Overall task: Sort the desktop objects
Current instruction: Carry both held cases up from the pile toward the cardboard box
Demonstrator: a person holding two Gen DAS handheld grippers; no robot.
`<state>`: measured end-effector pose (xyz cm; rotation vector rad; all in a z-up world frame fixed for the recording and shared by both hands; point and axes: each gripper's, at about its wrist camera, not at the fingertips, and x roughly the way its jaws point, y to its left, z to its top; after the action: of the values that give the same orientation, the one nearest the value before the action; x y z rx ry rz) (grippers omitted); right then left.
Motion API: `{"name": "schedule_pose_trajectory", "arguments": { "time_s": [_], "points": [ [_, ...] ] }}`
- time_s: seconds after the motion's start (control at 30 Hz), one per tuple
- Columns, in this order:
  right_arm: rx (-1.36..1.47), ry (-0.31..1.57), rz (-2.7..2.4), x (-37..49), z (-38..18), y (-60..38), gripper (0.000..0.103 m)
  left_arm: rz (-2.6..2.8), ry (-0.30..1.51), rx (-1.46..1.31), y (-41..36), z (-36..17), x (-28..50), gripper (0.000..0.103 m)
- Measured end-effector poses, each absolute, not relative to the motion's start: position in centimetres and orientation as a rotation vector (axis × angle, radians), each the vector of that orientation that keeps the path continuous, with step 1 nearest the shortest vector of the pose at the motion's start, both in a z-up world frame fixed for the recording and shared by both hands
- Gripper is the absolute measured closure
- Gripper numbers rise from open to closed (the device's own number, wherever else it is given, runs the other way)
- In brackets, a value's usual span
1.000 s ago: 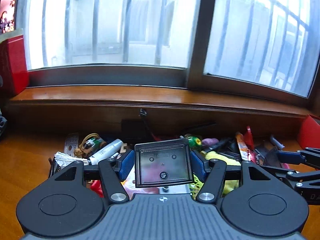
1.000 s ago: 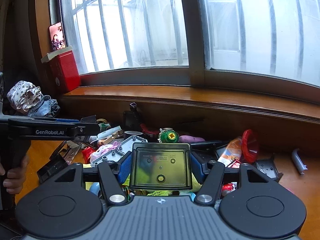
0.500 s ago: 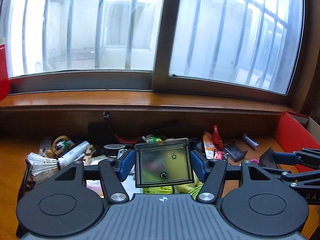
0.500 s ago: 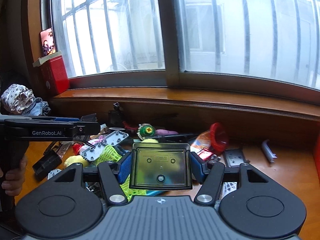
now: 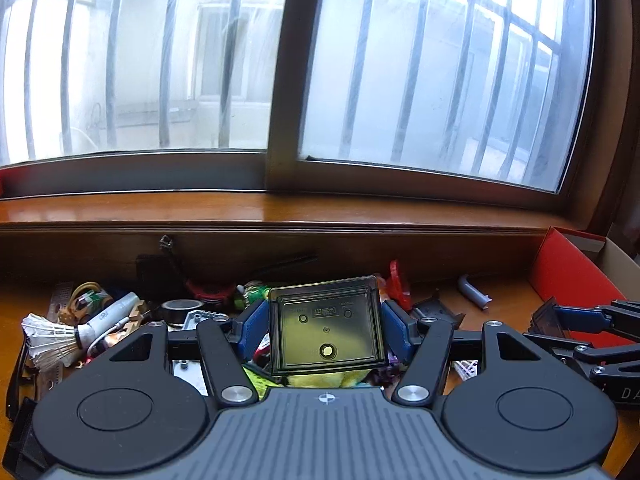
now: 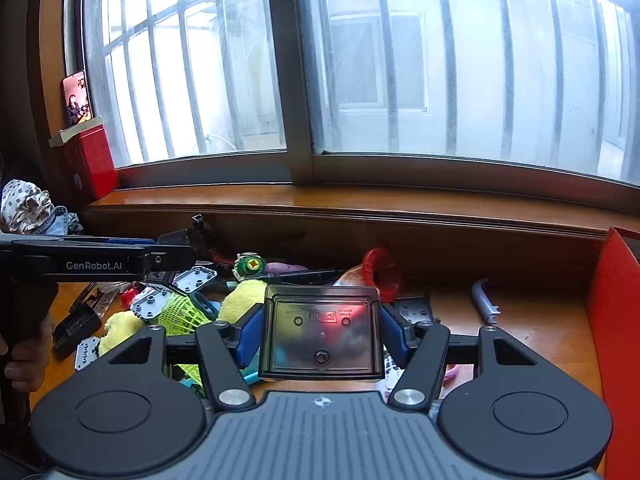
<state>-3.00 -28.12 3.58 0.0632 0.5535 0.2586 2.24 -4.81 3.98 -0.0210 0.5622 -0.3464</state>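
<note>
My left gripper [image 5: 325, 322] is shut on a dark see-through plastic tray [image 5: 326, 330], held upright between the blue pads [image 5: 252, 326]. My right gripper [image 6: 322, 334] is shut on a second dark tray [image 6: 322, 334] in the same way. Both hover over a heap of small objects on the wooden desk [image 6: 532, 320] under the window. In the left wrist view the right gripper's arm [image 5: 592, 316] reaches in from the right edge. In the right wrist view the left gripper's arm [image 6: 100, 258], gripped by a hand [image 6: 24, 368], reaches in from the left.
The heap holds a white shuttlecock [image 5: 48, 338], a white tube [image 5: 114, 312], a yellow-green shuttlecock [image 6: 180, 312], a yellow plush [image 6: 240, 300], a green spinning top [image 6: 250, 266], a red funnel [image 6: 382, 274] and a grey handle [image 6: 484, 296]. An open red box [image 5: 568, 276] stands at the right; a wooden sill [image 5: 320, 208] runs behind.
Both grippers have swung to the right along the desk, each still shut on its tray. The red box at the right has come into view.
</note>
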Motion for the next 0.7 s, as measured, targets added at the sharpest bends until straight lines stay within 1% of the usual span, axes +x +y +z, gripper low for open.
{"name": "schedule_pose_trajectory", "arguments": {
  "time_s": [0.7],
  "points": [
    [0.094, 0.515, 0.201, -5.5, 4.3, -34.6, 0.04, -0.405, 0.566, 0.033, -12.0, 4.1, 1.6, 0.042]
  ]
}}
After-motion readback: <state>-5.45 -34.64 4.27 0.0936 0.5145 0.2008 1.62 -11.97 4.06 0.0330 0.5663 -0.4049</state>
